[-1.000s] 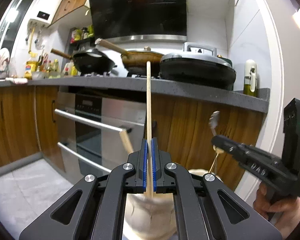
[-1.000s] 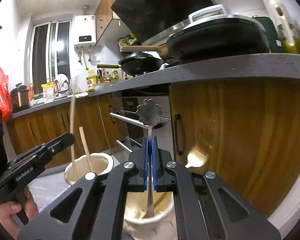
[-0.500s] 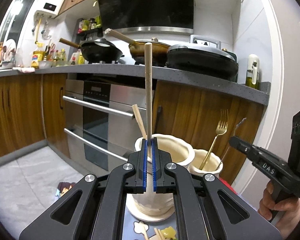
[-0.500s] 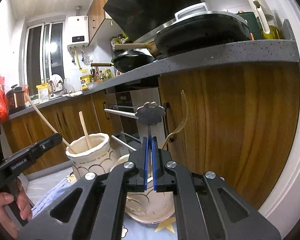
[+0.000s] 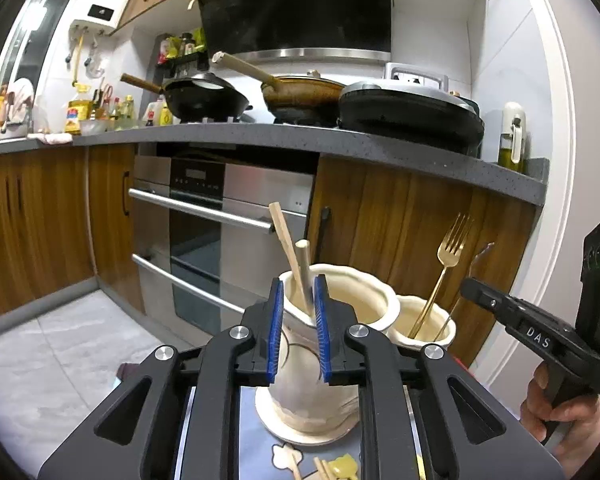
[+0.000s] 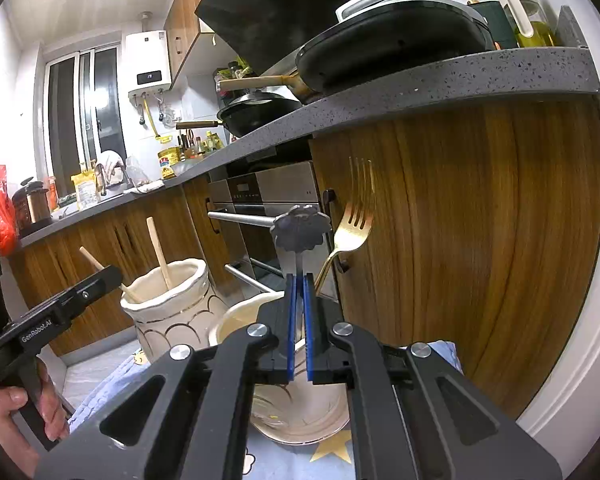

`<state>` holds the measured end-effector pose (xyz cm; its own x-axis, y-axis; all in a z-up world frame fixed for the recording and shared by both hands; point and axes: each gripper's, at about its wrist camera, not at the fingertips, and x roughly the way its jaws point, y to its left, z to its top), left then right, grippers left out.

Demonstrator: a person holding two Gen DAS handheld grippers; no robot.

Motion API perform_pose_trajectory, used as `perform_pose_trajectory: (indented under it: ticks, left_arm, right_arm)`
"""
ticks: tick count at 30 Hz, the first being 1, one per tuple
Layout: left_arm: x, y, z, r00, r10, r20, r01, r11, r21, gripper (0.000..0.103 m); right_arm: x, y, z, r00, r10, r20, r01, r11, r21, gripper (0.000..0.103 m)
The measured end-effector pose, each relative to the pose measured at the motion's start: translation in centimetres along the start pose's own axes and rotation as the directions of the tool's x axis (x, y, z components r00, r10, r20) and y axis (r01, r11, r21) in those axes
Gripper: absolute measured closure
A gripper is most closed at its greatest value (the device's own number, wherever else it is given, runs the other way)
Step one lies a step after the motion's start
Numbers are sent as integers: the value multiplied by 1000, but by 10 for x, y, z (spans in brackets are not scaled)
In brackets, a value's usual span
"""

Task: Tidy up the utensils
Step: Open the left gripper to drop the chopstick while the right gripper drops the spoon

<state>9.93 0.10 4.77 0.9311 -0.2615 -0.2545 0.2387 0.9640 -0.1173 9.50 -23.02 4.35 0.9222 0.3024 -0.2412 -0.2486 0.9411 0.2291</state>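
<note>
My left gripper point(image 5: 297, 304) is open, its blue pads either side of a wooden chopstick point(image 5: 305, 272) that now stands loose in the tall cream jar point(image 5: 332, 344) beside a second chopstick point(image 5: 286, 244). My right gripper point(image 6: 299, 292) has its jaws slightly apart around the flower-ended steel utensil point(image 6: 300, 228), which stands in the smaller cream jar point(image 6: 300, 412) with a gold fork point(image 6: 354, 220). The small jar point(image 5: 422, 320), the fork point(image 5: 452, 248) and the right gripper point(image 5: 480, 292) also show in the left wrist view. The tall jar point(image 6: 172, 312) and the left gripper point(image 6: 100, 280) show in the right wrist view.
Both jars stand on a patterned blue mat point(image 6: 380, 460) on a low surface in front of wooden cabinets point(image 6: 480, 220) and an oven point(image 5: 204, 220). The grey counter point(image 5: 300, 136) above holds pans. More chopsticks point(image 5: 320, 468) lie on the mat near me.
My left gripper opened and let the chopstick drop into the tall jar. My right gripper lowered the flower-ended utensil into the small jar and loosened its jaws.
</note>
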Motion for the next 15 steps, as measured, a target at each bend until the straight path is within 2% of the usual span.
perform_pose_trajectory:
  ticks: [3,5,6,15]
  left_arm:
    - [-1,0,0,1000,5,2,-5,1000,5,86]
    - [-1,1,-1,1000,8,-5,-8,1000,-1,77]
    - [-2,2,-1,1000,5,-5,-5,1000,-6,70]
    - [-4,5,0,1000,-4,-7,4,1000,-25,69]
  right_arm:
    - [1,-2,0,1000,-2,-2,2,1000,6,100]
    - [1,-4,-1,1000,-5,-5,5,1000,13,99]
    - [1,-5,-1,1000,-7,-7,7,1000,18,99]
    - [6,-11,1,1000,-14,-16,15,998,57,99]
